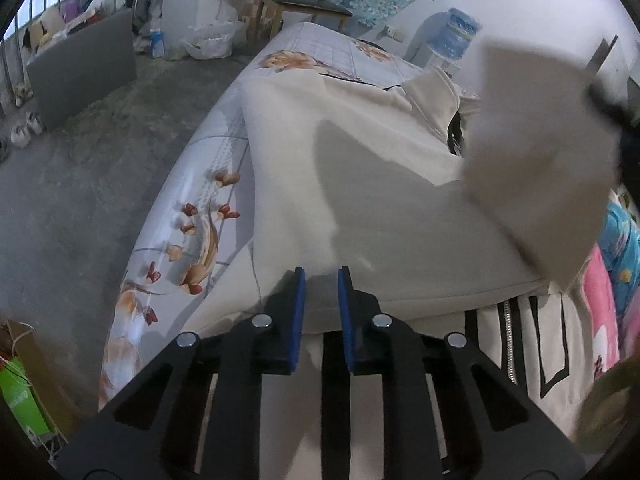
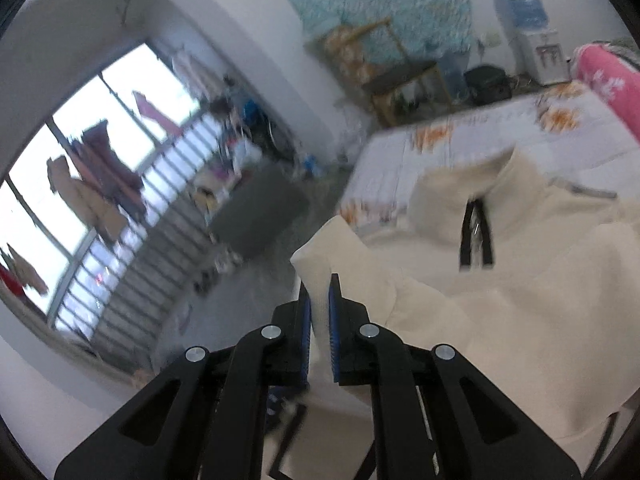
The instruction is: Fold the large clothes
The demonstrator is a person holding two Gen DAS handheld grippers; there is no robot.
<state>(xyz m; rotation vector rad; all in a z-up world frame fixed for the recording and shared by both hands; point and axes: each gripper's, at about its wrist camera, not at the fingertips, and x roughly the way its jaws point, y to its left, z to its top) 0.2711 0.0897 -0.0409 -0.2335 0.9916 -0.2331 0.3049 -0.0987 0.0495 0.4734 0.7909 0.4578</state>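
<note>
Cream zip-up jacket point(image 1: 360, 184) spread on floral bed sheet point(image 1: 192, 216), hem fold pinched in left claw point(image 1: 321, 276), one cream corner point(image 2: 320, 252) lifted clear of the bed, clamped in right claw point(image 2: 319, 280).

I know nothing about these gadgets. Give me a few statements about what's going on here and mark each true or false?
1. The garment on the bed is cream with black trim. True.
2. The right gripper holds nothing. False: a cream fold sits pinched between its fingers.
3. The bed sheet has a flower print. True.
4. The jacket's zipper is red. False: it is silvery between black stripes.
5. A water dispenser stands by the far wall. True.
</note>
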